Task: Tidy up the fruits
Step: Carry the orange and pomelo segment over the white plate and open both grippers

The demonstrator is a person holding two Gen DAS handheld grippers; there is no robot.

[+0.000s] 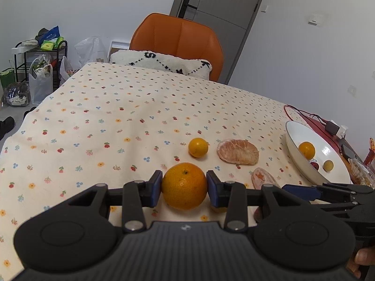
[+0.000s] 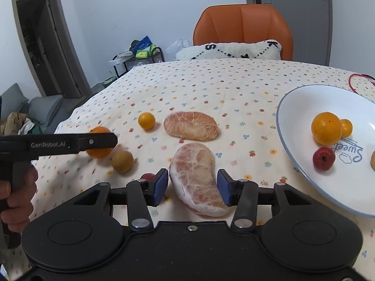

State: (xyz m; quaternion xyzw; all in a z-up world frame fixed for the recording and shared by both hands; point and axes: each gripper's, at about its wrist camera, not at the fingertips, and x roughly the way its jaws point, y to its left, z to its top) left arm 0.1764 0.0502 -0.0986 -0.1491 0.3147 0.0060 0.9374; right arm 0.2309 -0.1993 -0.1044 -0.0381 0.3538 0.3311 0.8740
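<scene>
My left gripper (image 1: 184, 186) is shut on a large orange (image 1: 184, 185), which shows behind its side in the right wrist view (image 2: 99, 145). My right gripper (image 2: 192, 187) has its pads on both sides of a peeled pomelo segment (image 2: 198, 178) lying on the cloth; contact looks close. A second pomelo segment (image 2: 191, 125) and a small orange (image 2: 146, 121) lie farther back. A brown longan (image 2: 122, 161) and a red fruit (image 2: 147, 176) lie at the left. The white plate (image 2: 295, 107) at the right holds an orange (image 2: 326, 128), a small orange (image 2: 346, 127) and a red fruit (image 2: 323, 158).
The table wears a flower-dotted cloth (image 1: 117, 117). An orange chair (image 1: 178, 39) with a white cushion (image 1: 161, 63) stands at the far edge. Cables and small boxes (image 1: 332, 126) lie behind the plate. A rack and bags (image 1: 39, 70) stand on the floor at the left.
</scene>
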